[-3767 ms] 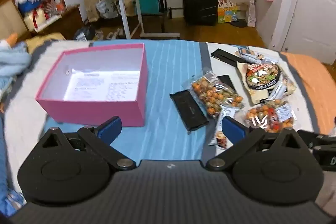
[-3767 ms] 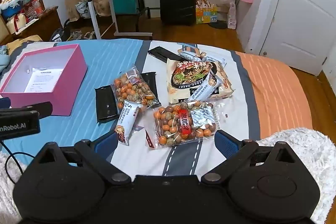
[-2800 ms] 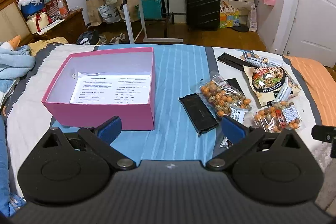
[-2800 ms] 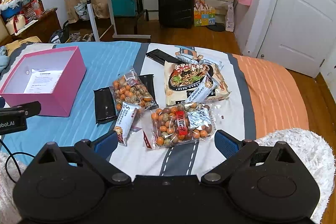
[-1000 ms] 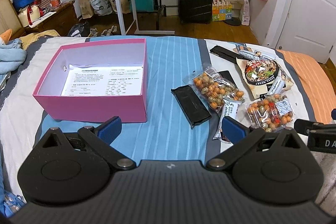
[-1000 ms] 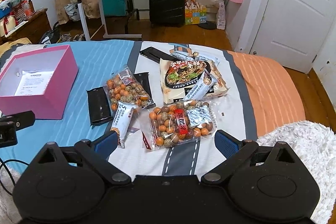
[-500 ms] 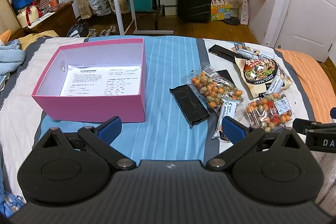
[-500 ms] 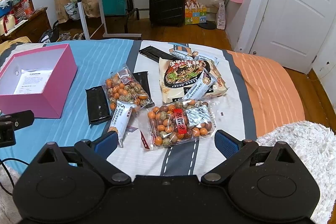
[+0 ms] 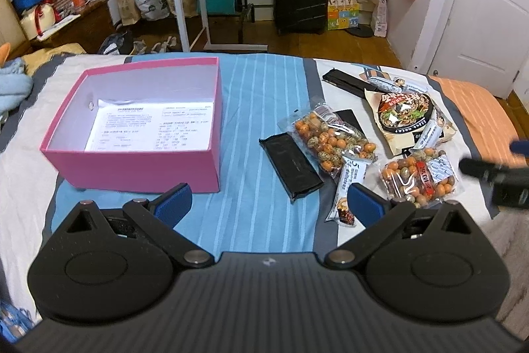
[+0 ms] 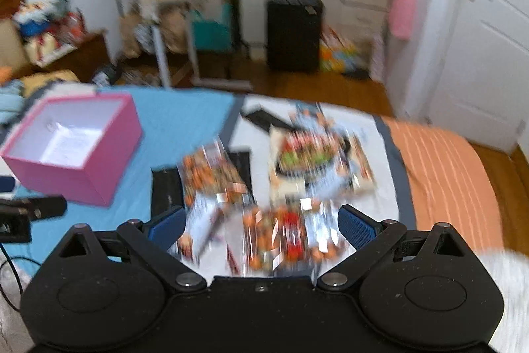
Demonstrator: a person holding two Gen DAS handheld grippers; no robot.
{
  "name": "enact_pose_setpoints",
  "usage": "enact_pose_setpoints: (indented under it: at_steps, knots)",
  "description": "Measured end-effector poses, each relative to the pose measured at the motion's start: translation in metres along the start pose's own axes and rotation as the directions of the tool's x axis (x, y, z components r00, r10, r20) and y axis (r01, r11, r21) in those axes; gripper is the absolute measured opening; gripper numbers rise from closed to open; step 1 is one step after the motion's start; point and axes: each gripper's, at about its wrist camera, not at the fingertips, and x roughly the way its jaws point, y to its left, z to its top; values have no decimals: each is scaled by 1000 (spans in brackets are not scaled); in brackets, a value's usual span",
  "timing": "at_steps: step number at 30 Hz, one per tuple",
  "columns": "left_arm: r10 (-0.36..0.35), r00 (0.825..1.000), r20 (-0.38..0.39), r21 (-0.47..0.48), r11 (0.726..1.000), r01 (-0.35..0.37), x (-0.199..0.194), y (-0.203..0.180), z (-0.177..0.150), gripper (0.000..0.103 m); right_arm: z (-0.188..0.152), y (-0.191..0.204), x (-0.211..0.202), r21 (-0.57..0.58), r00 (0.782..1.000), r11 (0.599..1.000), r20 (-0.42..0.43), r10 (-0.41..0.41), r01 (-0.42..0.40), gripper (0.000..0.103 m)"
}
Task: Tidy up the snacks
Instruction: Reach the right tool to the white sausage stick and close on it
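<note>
Both the left gripper point(image 9: 267, 202) and the right gripper point(image 10: 261, 225) have matte black bodies with two round disc housings, silver pivot screws, angled black linkage arms and blue ribbed finger pads point(image 9: 173, 199), with a thin black cable point(image 10: 8, 283) nearby.

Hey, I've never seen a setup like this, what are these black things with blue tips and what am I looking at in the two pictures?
They are two hand-held grippers a person carries, each with a camera looking out along its two blue-tipped fingers. One picture is from the left gripper, the other, blurred, from the right gripper. Both are open and hold nothing. They hover over a bed. On it sit an open pink box with a printed sheet inside, and loose snacks: two bags of coated nuts, a noodle pack, a black packet and small bars.
</note>
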Motion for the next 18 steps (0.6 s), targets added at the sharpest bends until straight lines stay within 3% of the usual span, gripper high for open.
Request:
enact_pose_setpoints:
  at_steps: [4, 9, 12, 14, 16, 18]
  knots:
    - [-11, 1000, 16, 52, 999, 10, 9, -6, 14, 102, 25, -32, 15, -33, 992, 992, 32, 123, -122, 100]
    - [-102, 993, -61, 114, 988, 109, 53, -27, 27, 102, 59, -62, 75, 1, 973, 989, -180, 143, -145, 99]
    - [-107, 988, -113, 56, 992, 114, 86, -36, 31, 102, 60, -79, 118, 93, 938, 981, -289, 192, -172, 98]
    - [-113, 988, -106, 57, 991, 119, 103, -43, 32, 102, 56, -98, 154, 209, 896, 962, -369, 245, -177, 95]
    - [-132, 986, -102, 74, 987, 139, 117, -49, 29, 102, 47, -121, 176, 382, 842, 912, -436, 318, -147, 93]
    - [-144, 983, -115, 61, 987, 152, 133, -54, 24, 101, 39, -133, 189, 446, 820, 883, -445, 359, -144, 92]
